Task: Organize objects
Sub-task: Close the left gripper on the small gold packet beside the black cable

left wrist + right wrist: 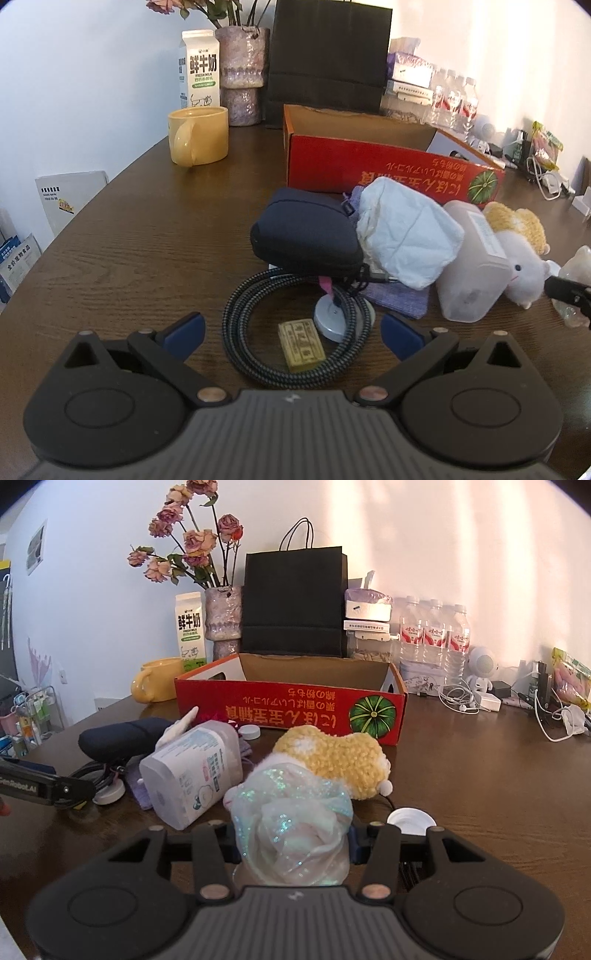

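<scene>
Glittery sheer pouch (295,827) clamped btwn right gripper (293,843) pads; left gripper (291,328) wide, empty.

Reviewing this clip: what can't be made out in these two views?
- Red box floor: both views, hidden by its front wall.
- Right gripper pads: right view, covered by the glittery fabric they hold.
- White disc: right view, partly behind a finger.
- Yellow block markings: left view, too small.
- Pouch underside: left view, cable runs beneath.
</scene>
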Motion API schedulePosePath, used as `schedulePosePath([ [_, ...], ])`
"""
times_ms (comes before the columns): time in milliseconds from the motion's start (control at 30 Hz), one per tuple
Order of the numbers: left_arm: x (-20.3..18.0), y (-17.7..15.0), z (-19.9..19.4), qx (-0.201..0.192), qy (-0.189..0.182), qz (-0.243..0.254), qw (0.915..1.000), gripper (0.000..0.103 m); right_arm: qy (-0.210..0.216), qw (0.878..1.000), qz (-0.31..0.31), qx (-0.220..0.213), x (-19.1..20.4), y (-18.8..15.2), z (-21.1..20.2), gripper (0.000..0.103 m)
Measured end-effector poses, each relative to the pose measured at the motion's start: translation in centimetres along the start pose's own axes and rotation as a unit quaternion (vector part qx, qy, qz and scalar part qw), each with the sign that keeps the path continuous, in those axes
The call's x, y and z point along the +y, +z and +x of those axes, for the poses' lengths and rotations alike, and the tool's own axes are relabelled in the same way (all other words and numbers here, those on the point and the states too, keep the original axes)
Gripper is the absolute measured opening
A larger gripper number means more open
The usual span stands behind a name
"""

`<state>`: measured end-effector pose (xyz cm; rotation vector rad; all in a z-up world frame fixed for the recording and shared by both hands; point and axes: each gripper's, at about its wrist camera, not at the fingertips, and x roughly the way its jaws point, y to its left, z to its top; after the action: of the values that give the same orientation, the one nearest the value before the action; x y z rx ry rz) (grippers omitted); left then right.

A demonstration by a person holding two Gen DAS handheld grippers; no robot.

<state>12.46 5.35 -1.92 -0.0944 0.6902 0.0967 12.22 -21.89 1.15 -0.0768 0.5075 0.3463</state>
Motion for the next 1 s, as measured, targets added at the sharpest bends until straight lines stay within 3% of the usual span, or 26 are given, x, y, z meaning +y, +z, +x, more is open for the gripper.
schedulePosePath([
  [300,-0.1,-0.1,1.5,0.017,-0.006,0.012,0.9998,0.103,0.001,1.000,0.005,-0.005,0.1,0.0,0.6,0.047],
  [867,0.4,0.7,-0.4,-0.017,0.003,0.002,0.9998,0.103,-0.001,1.000,0.007,-0.001,0.0,-0.3,0.4,0.047],
  [900,0.5,0.6,-0.7,-0.021,0.006,0.001,0.9998,0.101,-0.001,1.000,0.007,-0.001,0.0,-0.3,0.4,0.047],
  [1000,0.7,0.6,-1.3,-0.027,-0.001,0.005,0.9996,0.078,0.000,1.000,0.007,0.000,0.1,-0.4,0.4,0.047],
])
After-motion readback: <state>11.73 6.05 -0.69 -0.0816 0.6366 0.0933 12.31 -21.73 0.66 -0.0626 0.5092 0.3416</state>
